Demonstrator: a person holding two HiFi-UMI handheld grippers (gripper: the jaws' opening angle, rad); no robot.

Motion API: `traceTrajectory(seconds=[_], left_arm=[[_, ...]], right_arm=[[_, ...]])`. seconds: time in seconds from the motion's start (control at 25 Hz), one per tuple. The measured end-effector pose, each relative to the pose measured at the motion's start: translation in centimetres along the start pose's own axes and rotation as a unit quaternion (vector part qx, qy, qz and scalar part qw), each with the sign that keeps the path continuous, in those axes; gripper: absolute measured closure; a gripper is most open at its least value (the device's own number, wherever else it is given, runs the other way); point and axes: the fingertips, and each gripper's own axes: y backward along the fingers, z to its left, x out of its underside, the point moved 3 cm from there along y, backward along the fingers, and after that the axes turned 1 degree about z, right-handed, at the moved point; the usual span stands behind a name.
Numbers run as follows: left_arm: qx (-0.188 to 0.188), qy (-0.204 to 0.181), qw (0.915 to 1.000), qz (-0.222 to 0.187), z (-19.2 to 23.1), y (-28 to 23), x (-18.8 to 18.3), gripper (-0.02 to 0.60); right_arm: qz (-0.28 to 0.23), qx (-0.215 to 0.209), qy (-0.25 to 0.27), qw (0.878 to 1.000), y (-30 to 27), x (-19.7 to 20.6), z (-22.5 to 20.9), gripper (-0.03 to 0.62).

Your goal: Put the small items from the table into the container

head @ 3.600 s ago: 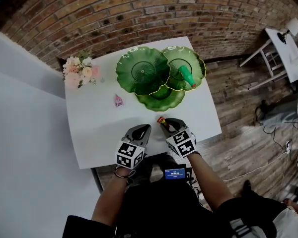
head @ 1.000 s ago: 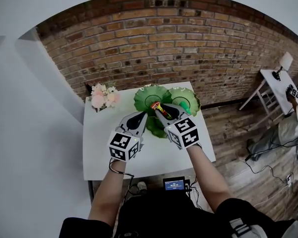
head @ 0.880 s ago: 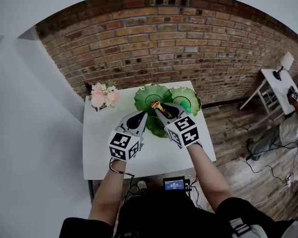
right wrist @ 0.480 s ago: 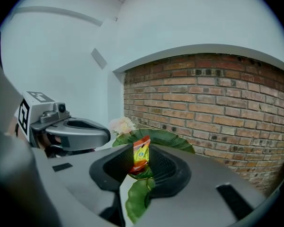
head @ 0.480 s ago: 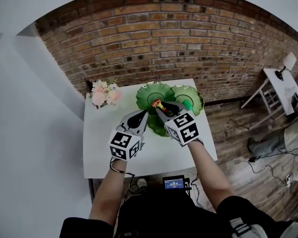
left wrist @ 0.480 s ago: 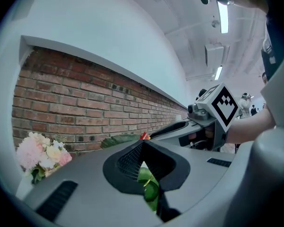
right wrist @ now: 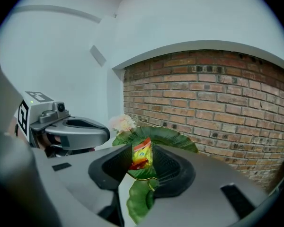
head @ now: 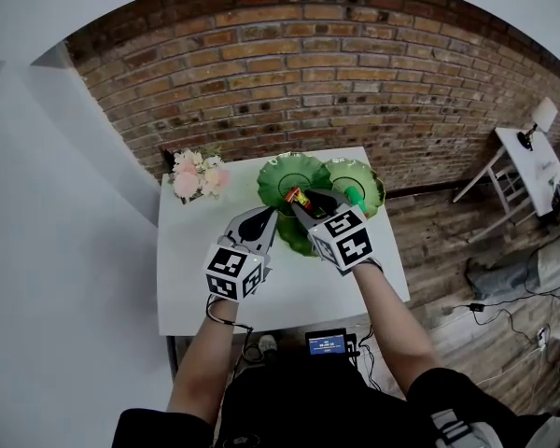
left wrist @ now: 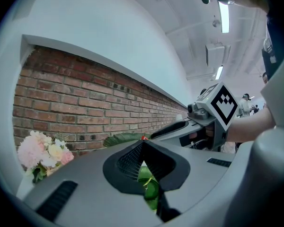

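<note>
The small packet sits between the pads of the right gripper, whose jaws are opening while the pads still touch it. It hangs over the green container on the white table. The packet is crinkly foil, red, yellow and orange. The container is glossy, made of leaf-shaped dishes with ruffled, gold-edged rims. The packet's long axis runs along the jaws, its far end poking past the tips. The left gripper is narrowed to a slit with nothing in it.
</note>
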Motion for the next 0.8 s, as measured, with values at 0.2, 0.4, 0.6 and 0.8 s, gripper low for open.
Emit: traceTrajectory(seconds=[0.2, 0.4, 0.6, 0.8], left_arm=[[0.003, 0.000, 1.0000, 0.002, -0.1, 0.0, 0.2, 0.574], [0.005, 0.001, 1.0000, 0.000, -0.3, 0.3, 0.3, 0.574], [0.008, 0.001, 1.0000, -0.002, -0.8, 0.8, 0.6, 0.574], [0.014, 0.003, 0.9999, 0.003, -1.4, 1.1, 1.4, 0.574]], right_arm=[[-0.004, 0.003, -0.006, 1.000, 0.3, -0.2, -0.2, 0.441], [-0.008, 0.011, -0.012, 1.000, 0.9, -0.1, -0.2, 0.439], [-0.040, 0.023, -0.018, 0.999, 2.3, -0.3, 0.0, 0.442], [-0.080, 0.045, -0.009, 0.996, 4.1, -0.5, 0.2, 0.551]])
